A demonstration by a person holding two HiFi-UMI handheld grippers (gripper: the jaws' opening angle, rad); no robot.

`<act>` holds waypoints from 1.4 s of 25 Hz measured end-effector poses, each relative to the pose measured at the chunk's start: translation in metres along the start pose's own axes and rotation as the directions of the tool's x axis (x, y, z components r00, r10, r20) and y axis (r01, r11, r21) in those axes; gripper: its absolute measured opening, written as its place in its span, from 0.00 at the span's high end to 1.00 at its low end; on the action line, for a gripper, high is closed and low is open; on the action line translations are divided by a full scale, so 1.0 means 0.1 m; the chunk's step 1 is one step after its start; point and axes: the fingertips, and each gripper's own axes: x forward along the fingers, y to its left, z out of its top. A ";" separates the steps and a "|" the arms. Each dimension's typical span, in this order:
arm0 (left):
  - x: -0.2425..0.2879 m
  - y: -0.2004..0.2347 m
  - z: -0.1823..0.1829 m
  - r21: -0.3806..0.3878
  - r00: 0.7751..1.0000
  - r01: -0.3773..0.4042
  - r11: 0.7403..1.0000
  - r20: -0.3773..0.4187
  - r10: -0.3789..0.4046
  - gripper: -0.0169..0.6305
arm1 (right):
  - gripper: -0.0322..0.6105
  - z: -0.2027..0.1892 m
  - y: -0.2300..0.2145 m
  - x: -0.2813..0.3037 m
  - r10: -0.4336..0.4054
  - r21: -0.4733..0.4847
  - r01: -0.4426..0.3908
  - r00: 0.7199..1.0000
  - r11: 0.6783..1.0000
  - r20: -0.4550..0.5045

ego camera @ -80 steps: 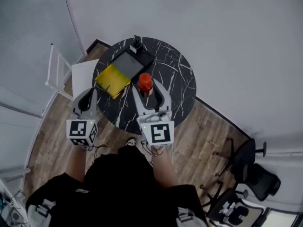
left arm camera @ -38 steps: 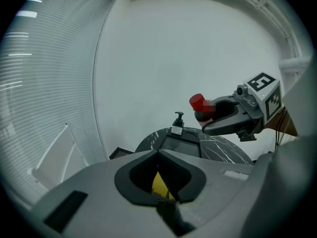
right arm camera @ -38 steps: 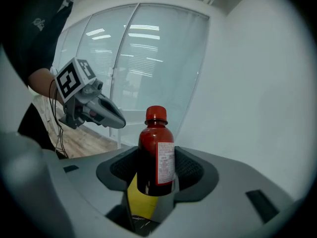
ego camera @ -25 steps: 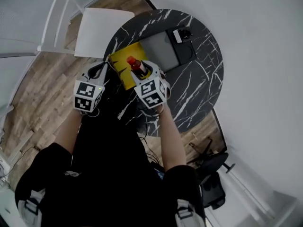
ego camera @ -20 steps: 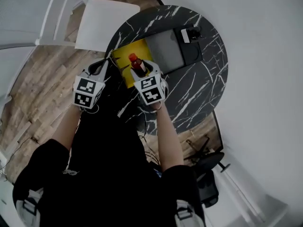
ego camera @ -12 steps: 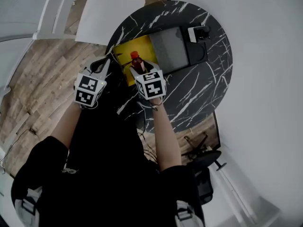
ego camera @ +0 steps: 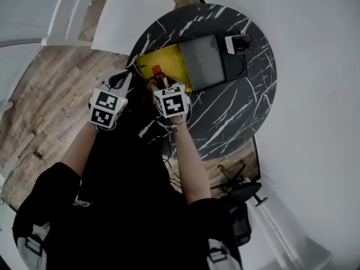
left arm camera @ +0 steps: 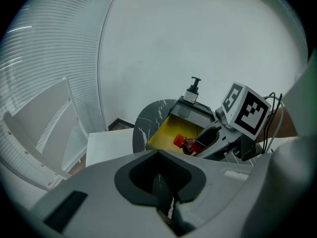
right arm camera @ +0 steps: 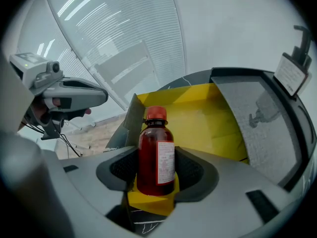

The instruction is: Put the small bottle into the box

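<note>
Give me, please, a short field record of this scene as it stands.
right gripper: shut on the small bottle
bottle state: upright, red cap, over the near edge of the box
box: yellow, open, on the table
left gripper: shut, empty, left of the box
also on table: grey tray, pump dispenser

Left gripper [left arm camera: 167, 195] jaws together, empty; beyond, right gripper [left arm camera: 204, 142] holds small bottle [left arm camera: 187, 144] at yellow box [left arm camera: 166, 132].
</note>
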 end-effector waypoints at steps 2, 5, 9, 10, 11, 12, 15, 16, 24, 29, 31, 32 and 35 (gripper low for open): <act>-0.02 -0.01 -0.02 0.001 1.000 -0.001 1.000 -0.004 0.001 0.97 | 0.62 0.00 0.05 0.00 0.004 0.003 -0.004 1.000 1.000 -0.014; -0.06 -0.01 -0.05 -0.001 1.000 -0.004 1.000 -0.003 0.004 0.98 | 0.62 -0.03 0.12 0.01 0.011 0.015 -0.010 0.999 1.000 -0.043; -0.12 0.00 -0.09 -0.007 1.000 -0.012 1.000 0.003 0.012 0.97 | 0.62 -0.06 0.10 0.04 -0.007 0.019 0.008 0.998 1.000 -0.065; -0.14 0.01 -0.10 -0.009 1.000 -0.015 1.000 0.004 0.015 0.97 | 0.62 -0.06 0.10 0.05 -0.009 0.022 0.011 0.997 1.000 -0.073; -0.16 0.01 -0.11 -0.011 1.000 -0.018 1.000 0.005 0.018 0.97 | 0.62 -0.07 0.10 0.06 -0.011 0.025 0.013 0.996 1.000 -0.083; -0.18 0.01 -0.12 -0.013 1.000 -0.020 1.000 0.007 0.021 0.97 | 0.62 -0.08 0.10 0.07 -0.012 0.028 0.015 0.995 1.000 -0.095; -0.25 0.01 -0.16 -0.018 1.000 -0.026 1.000 0.010 0.026 0.97 | 0.62 -0.13 0.12 0.08 -0.016 0.024 0.019 0.992 1.000 -0.126; -0.28 0.01 -0.17 -0.019 1.000 -0.028 0.999 0.011 0.028 0.97 | 0.62 -0.14 0.12 0.08 -0.018 0.021 0.021 0.991 1.000 -0.131; -0.50 -0.06 -0.18 0.004 0.999 -0.041 0.999 0.018 0.041 0.97 | 0.61 -0.09 0.27 0.01 0.010 0.069 -0.005 0.997 0.998 -0.074; -0.64 -0.17 -0.12 0.014 0.999 -0.040 0.999 0.037 0.039 0.97 | 0.60 0.15 0.19 -0.34 -0.056 0.095 0.046 0.993 0.994 0.101; -0.68 -0.27 -0.09 0.028 0.998 -0.037 0.999 0.048 0.035 0.97 | 0.61 0.20 0.19 -0.53 -0.063 0.136 0.040 0.983 0.990 0.174; -0.70 -0.32 -0.06 0.035 0.998 -0.034 0.999 0.057 0.032 0.97 | 0.64 0.21 0.19 -0.64 -0.069 0.152 0.037 0.975 0.988 0.212; -0.76 -0.49 0.03 0.052 0.996 -0.031 0.998 0.086 0.026 0.98 | 0.74 0.23 0.22 -0.95 -0.094 0.181 0.036 0.943 0.983 0.320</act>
